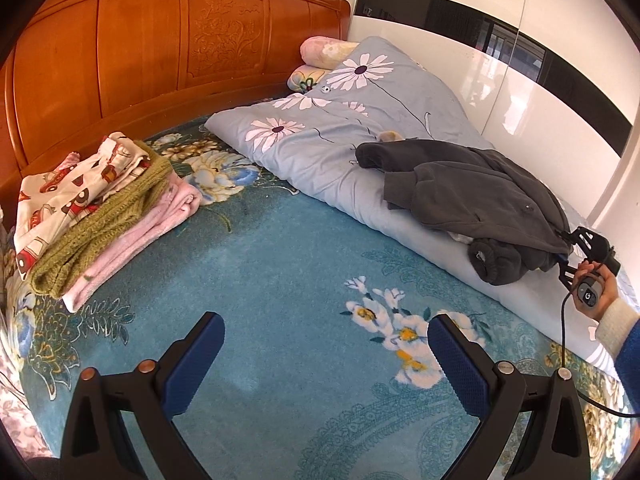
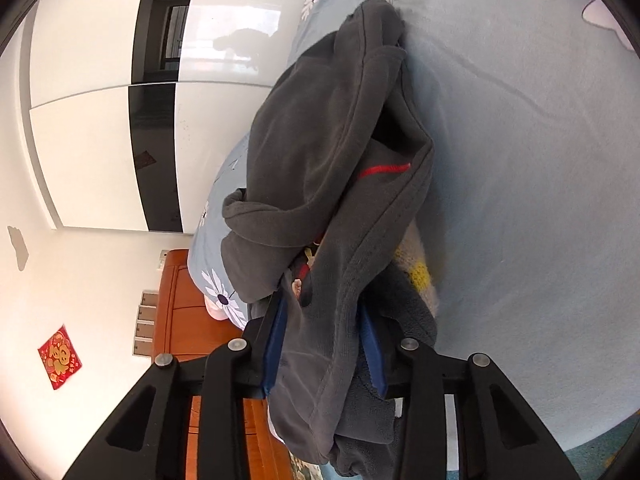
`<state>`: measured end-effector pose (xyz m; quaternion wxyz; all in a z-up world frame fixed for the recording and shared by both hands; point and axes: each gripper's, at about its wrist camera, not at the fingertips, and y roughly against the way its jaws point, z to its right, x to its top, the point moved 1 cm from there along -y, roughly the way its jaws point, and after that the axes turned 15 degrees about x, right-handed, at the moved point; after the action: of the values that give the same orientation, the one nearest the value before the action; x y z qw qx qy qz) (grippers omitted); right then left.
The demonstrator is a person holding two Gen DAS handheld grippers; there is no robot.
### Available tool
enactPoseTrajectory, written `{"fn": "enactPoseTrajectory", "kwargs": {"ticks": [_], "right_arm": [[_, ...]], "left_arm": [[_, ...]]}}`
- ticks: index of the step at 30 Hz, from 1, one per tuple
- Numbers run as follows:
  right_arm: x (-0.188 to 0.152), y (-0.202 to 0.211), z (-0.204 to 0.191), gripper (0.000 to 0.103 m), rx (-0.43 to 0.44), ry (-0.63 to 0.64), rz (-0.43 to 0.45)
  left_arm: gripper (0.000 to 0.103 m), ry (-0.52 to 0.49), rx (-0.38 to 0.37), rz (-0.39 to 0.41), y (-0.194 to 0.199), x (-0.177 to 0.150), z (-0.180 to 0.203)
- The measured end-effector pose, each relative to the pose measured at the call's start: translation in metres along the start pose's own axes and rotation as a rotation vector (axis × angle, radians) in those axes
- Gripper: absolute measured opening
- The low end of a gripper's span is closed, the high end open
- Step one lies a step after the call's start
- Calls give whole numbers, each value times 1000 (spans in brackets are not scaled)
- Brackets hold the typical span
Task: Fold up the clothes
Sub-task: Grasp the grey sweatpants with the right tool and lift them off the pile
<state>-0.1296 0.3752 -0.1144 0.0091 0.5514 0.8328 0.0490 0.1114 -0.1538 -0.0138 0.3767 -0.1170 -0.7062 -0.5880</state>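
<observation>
The left gripper [image 1: 326, 344] hangs with its two blue-padded fingers spread wide and nothing between them, only the teal flowered bedspread [image 1: 280, 264] directly below and ahead of it. Ahead and to its left sits one stack of folded clothes [image 1: 96, 208], three layers that can be counted: a cream printed piece on top, an olive knit in the middle, a pink fleece at the bottom. Ahead and to its right lies one grey fleece jacket [image 1: 480, 188], crumpled on one light blue daisy-print quilt [image 1: 320, 140]. In the left wrist view the jacket's long axis runs from the far left down to the near right, its near end bunched at the right gripper [image 1: 560, 254], which a hand [image 1: 596, 284] holds by the handle.

In the right wrist view the right gripper [image 2: 324, 344] is pinching the grey fleece jacket [image 2: 320, 160]: its two blue pads press in on a thick fold of the hem from either side. From the claw the jacket stretches straight away, lengthwise along the fingers, over the quilt [image 2: 540, 160]. A red loop shows inside its collar, and a yellow and cream knit peeks out just right of the pads, under the fleece.

Farthest from the left claw stand one carved wooden headboard [image 1: 160, 40], two rolled flowered pillows [image 1: 320, 60] at the quilt's far end, and a glossy white wardrobe [image 1: 520, 40]
</observation>
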Motion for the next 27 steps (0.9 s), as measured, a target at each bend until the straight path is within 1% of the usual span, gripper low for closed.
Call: {"fn": "enactPoseTrajectory", "kwargs": {"ticks": [3, 6, 9, 12, 15, 17, 21, 24, 27], "right_arm": [[-1, -13, -9, 26, -22, 5, -13], [-1, -20, -35, 11, -19, 77, -37], [-4, -21, -68, 8, -20, 183, -78], [-13, -11, -102, 7, 38, 261, -99], [-30, 2, -137, 6, 105, 357, -143], [-51, 14, -160, 6, 128, 448, -191], [-102, 41, -198, 6, 186, 602, -294], [-145, 59, -211, 6, 210, 674, -372], [-193, 74, -213, 6, 209, 710, -460]], "left_arm": [[103, 24, -11, -18, -2, 1, -7], [103, 48, -37, -35, -3, 2, -13], [103, 99, -60, -73, -7, 2, -20], [103, 147, -80, -114, -12, 1, -27], [103, 147, -79, -134, -14, -2, -30], [103, 151, -87, -160, -16, -5, -32], [103, 182, -144, -189, -16, -8, -37], [103, 202, -179, -197, -12, -9, -42], [103, 224, -205, -188, -6, -8, -50]]}}
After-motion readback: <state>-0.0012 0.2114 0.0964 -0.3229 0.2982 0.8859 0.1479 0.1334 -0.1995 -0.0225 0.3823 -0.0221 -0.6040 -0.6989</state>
